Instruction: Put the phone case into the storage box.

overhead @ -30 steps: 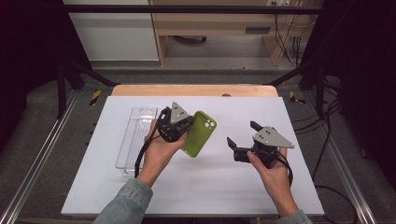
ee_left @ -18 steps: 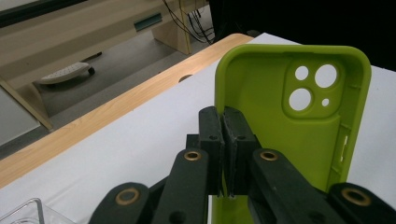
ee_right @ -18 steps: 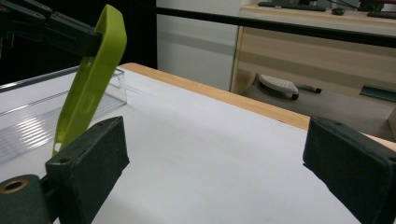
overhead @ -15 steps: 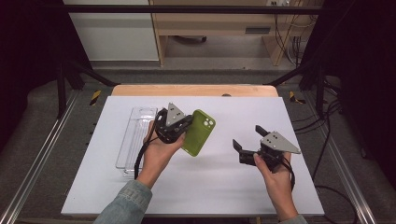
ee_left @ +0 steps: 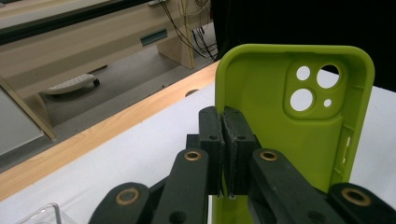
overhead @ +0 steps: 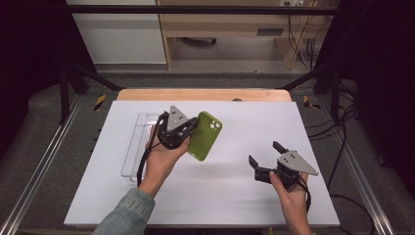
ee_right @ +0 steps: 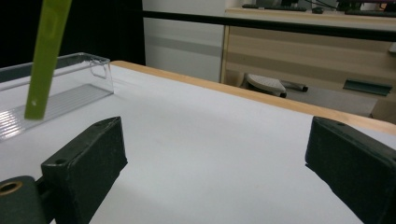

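Green phone case [overhead: 205, 135], held clear of the white table [overhead: 230, 196] near its middle, pinched at one edge by the left gripper [ee_left: 225, 135]. Right gripper [overhead: 265, 154], jaws wide and empty, waits right; next, probably placement in the clear tray [overhead: 139, 132] at left.

A lab or test bench, by the look of it, not a home. White work board [overhead: 244, 196] laid over a wooden tabletop [overhead: 203, 94], hemmed by metal rails [overhead: 44, 166] left and right and a dark bar frame [overhead: 215, 9] across the far side. Black curtains [overhead: 29, 49] hung on both flanks. Loose cables [overhead: 342, 147] trailing over grey floor at the right, more wires [overhead: 301, 34] dangling far right beside a plain wooden desk [overhead: 230, 24]. White cabinet [overhead: 117, 34] far left. Yellow-black hazard tape [overhead: 100, 102] marking the floor near the table corners.
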`<state>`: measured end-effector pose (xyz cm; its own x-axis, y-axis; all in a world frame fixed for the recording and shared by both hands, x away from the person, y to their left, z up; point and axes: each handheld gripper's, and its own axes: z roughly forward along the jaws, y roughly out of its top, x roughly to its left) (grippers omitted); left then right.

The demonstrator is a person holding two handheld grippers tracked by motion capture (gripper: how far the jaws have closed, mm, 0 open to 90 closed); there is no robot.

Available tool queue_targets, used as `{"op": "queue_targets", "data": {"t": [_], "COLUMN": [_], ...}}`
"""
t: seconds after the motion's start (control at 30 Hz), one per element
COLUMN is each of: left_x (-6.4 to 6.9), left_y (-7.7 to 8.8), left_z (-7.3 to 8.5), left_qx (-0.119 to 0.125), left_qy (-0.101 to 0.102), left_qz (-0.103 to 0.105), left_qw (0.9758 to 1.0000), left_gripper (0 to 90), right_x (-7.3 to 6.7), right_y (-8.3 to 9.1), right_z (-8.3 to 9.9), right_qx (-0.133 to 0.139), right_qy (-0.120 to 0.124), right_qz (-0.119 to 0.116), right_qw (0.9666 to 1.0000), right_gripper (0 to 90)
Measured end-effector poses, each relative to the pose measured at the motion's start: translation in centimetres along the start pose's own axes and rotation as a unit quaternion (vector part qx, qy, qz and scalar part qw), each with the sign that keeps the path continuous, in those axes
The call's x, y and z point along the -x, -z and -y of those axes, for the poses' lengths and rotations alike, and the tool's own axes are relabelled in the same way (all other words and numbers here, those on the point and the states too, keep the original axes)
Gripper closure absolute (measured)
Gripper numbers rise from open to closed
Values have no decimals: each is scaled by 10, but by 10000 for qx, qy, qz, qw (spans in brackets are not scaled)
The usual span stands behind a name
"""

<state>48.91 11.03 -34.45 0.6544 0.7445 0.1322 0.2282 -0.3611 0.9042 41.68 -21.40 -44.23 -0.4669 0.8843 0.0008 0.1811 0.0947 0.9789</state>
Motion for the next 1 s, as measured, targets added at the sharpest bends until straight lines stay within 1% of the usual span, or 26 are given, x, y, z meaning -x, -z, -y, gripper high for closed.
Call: {"op": "queue_targets", "data": {"t": [0.1, 0.13, 0.17, 0.2, 0.23, 0.3, 0.4, 0.57, 0.67, 0.73, 0.83, 0.9, 0.97, 1.0], "left_x": [-6, -8, -10, -11, -14, -19, -25, -34, -40, -44, -49, -53, -57, -60], "left_y": [4, 5, 6, 7, 8, 10, 11, 15, 19, 21, 23, 25, 27, 28], "left_z": [-2, -3, -4, -4, -4, -5, -7, -9, -10, -10, -10, -11, -11, -11], "left_qx": [68, 107, 116, 96, 130, 135, 157, 244, 282, 297, 254, 245, 221, 217], "left_qy": [69, 44, 60, 120, 104, 151, 163, 290, 448, 486, 459, 439, 345, 329], "left_qz": [-56, -86, -109, -112, -147, -192, -269, -386, -459, -515, -555, -607, -699, -733], "left_qw": [9999, 9999, 9999, 9998, 9998, 9996, 9994, 9985, 9975, 9970, 9971, 9969, 9967, 9965], "left_gripper": [869, 869, 869, 869, 869, 869, 869, 869, 869, 870, 870, 870, 870, 870], "right_x": [3, 4, 4, 6, 6, 8, 11, 15, 17, 18, 17, 16, 16, 16], "right_y": [4, 5, 6, 7, 8, 10, 12, 15, 15, 15, 14, 14, 13, 13], "right_z": [8, 10, 11, 13, 14, 16, 18, 20, 21, 22, 23, 24, 24, 24], "right_qx": [-37, -48, -60, -71, -75, -72, -68, -56, -64, -61, -77, -90, -87, -78], "right_qy": [-36, -38, -23, -8, -23, -19, 3, -50, -67, -57, -91, -58, -56, -58], "right_qz": [50, 39, 43, 44, 42, 54, 67, 100, 116, 129, 127, 115, 84, 85], "right_qw": [10000, 10000, 10000, 10000, 10000, 10000, 10000, 9999, 9999, 9999, 9998, 9999, 9999, 9999], "right_gripper": [53, 52, 52, 52, 52, 52, 52, 52, 52, 52, 53, 52, 49, 48]}}
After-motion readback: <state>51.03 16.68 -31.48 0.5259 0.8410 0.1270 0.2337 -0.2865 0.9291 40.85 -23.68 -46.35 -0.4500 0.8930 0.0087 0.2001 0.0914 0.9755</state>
